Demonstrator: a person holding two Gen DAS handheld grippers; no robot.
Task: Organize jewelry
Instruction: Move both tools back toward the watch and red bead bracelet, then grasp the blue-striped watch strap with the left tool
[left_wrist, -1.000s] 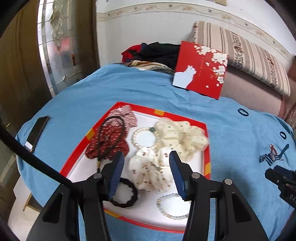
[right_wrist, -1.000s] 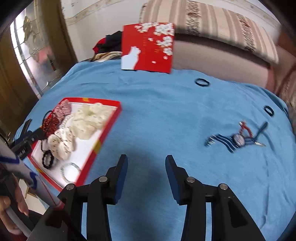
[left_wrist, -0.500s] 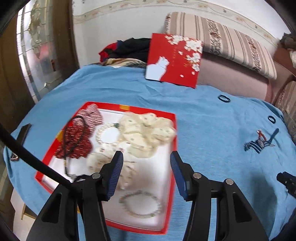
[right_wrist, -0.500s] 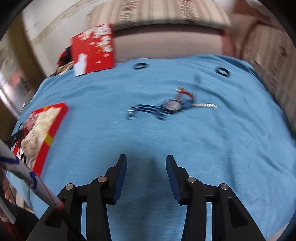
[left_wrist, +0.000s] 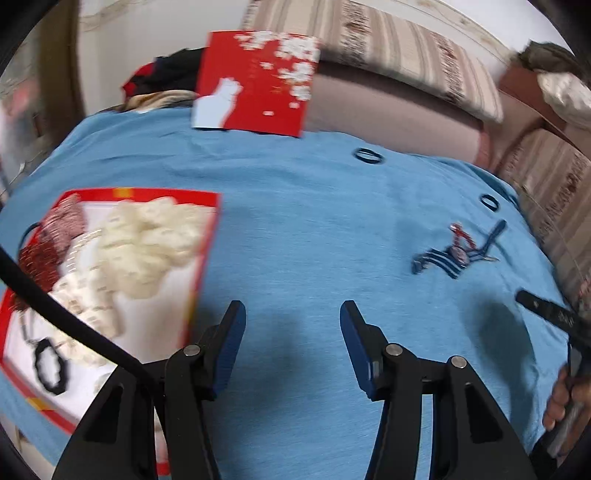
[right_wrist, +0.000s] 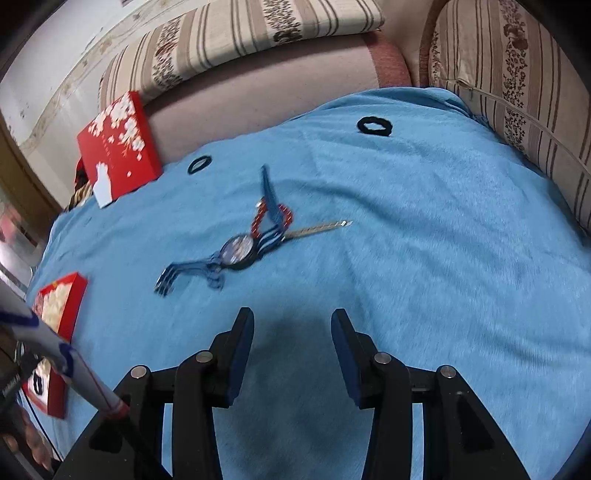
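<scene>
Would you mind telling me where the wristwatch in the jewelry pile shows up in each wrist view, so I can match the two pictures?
Left wrist view: the wristwatch lies far right on the blue cloth, beyond the right fingertip.
Right wrist view: the wristwatch sits just left of centre, ahead of the open fingers.
Shared landmark: the red box lid with white blossoms, propped against the sofa.

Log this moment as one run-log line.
left gripper: open, empty | right gripper: open, empty, facing watch | loose: two black hair ties on blue blanket | red tray: holds scrunchies
</scene>
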